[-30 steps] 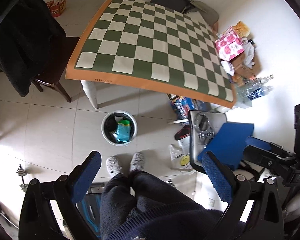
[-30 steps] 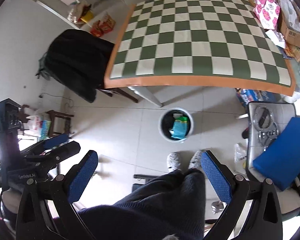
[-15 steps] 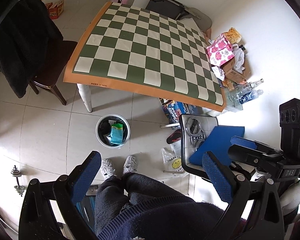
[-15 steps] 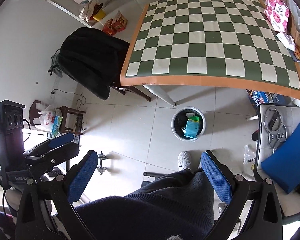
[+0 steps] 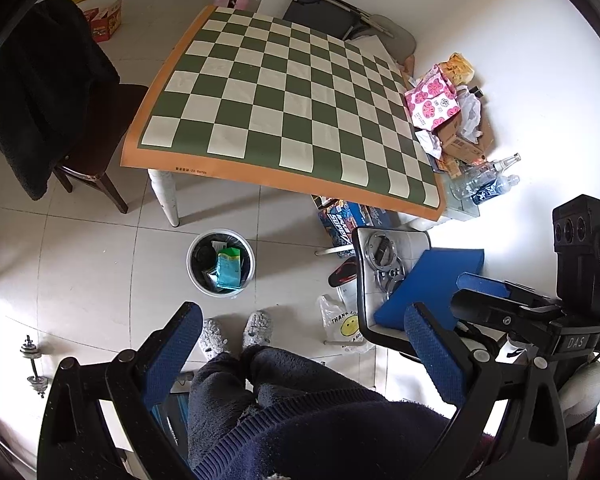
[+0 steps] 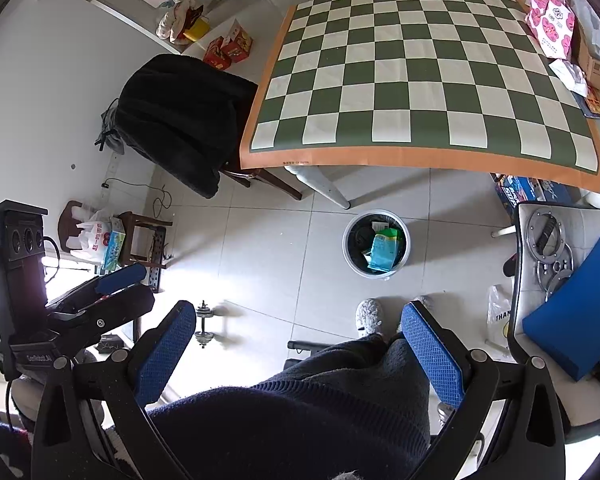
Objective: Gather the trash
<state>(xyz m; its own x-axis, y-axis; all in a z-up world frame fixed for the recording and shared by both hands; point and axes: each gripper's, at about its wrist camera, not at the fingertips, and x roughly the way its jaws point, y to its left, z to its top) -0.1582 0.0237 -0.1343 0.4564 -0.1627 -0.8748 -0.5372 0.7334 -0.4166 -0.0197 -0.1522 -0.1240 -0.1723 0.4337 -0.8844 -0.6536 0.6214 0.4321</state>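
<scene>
Pale floor tiles surround a checkered tabletop, and a white trash bin holding a teal packet stands just beside the table leg. Both the left gripper and the right gripper hang spread wide and empty above the person's dark-trousered legs.

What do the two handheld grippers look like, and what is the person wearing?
Both the left gripper and the right gripper have black frames with round rivets and blue textured pads. One carries a black camera block and white DAS lettering. The person wears a dark navy knit top, fleecy trousers and grey slippers.
</scene>
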